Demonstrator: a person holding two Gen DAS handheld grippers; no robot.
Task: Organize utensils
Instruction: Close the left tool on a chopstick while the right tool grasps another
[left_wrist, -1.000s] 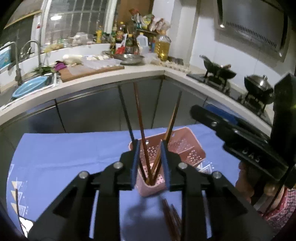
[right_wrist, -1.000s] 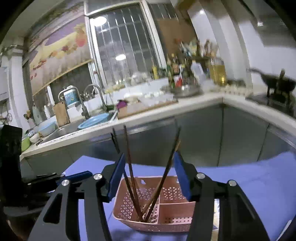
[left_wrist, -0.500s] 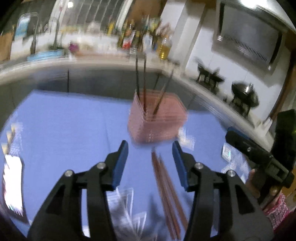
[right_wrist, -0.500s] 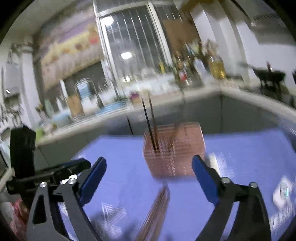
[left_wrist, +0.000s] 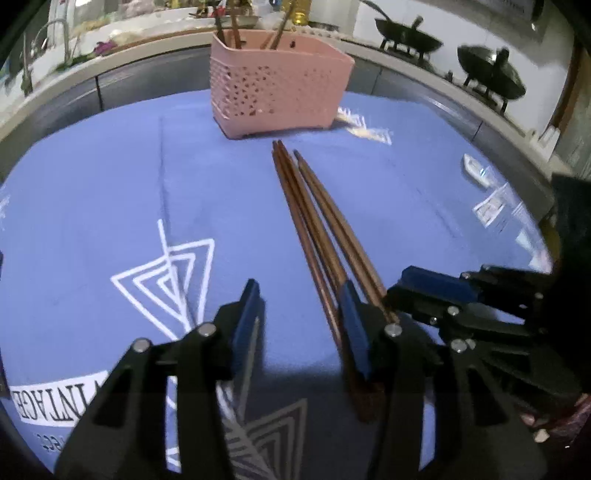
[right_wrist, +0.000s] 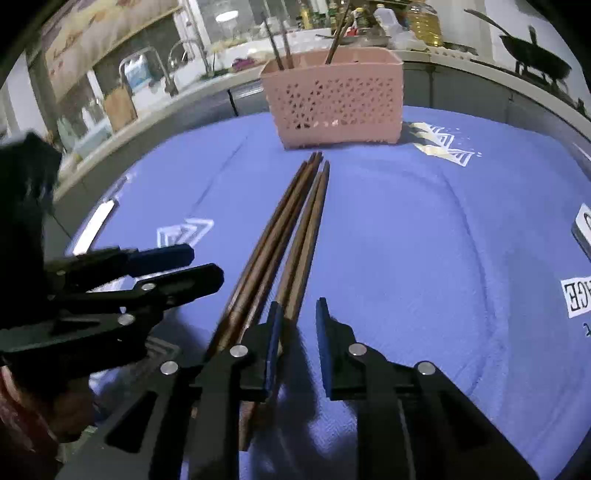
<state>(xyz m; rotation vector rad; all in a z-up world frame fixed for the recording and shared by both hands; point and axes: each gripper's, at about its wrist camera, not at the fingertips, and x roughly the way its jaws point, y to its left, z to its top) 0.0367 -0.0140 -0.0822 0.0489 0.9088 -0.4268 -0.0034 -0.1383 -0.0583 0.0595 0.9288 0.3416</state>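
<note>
Two tongs, left tongs (left_wrist: 299, 317) and right tongs (right_wrist: 298, 325), both closing on nothing, beside four loose chopsticks (right_wrist: 291, 236); one pink basket (right_wrist: 332, 99).

A blue printed tablecloth (left_wrist: 110, 192) carries a pink perforated plastic utensil basket (left_wrist: 277, 85) at its far side, with chopsticks standing inside. A bundle of brown wooden chopsticks (right_wrist: 291, 236) lies in front of the basket, tips toward it.
</note>
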